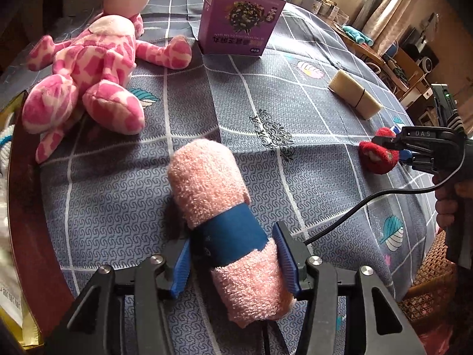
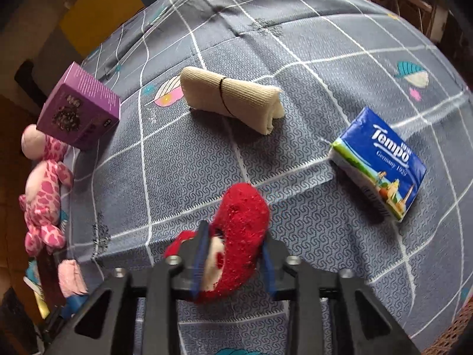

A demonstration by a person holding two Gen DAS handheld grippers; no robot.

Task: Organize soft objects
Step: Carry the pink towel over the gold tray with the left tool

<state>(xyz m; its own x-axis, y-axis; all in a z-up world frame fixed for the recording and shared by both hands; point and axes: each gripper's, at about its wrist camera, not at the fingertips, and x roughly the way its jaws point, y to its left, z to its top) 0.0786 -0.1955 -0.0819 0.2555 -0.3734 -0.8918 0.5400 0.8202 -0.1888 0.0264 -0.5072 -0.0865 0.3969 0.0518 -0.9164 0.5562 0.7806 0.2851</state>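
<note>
A: Where is your left tool (image 1: 233, 263)?

B: It straddles the pink towel (image 1: 224, 222), a roll with a blue band (image 1: 230, 236) around it, lying on the table (image 1: 118, 183) at 6 o'clock in your left view. The blue pads sit against the roll on both sides, so the tool has hold of it, partly closed.

A: And your right tool (image 2: 233, 263)?

B: Nearly closed, pinching the red toy (image 2: 239, 236). The toy is squeezed between the pads at 6 o'clock in your right view; whether it is clear of the cloth I cannot tell. In your left view the toy and that tool show at 3 o'clock.

A: What else lies around?

B: In your left view the pink plush (image 1: 88, 68) sprawls at 10 o'clock, the purple box (image 1: 239, 17) stands at 12 o'clock, and the cream roll (image 1: 354, 94), tied with a black band, lies at 2 o'clock. In your right view the cream roll is at 12 o'clock, a tissue pack (image 2: 381, 162) lies at 2 o'clock, well apart from it, and the box touches the plush at 9 o'clock.
</note>
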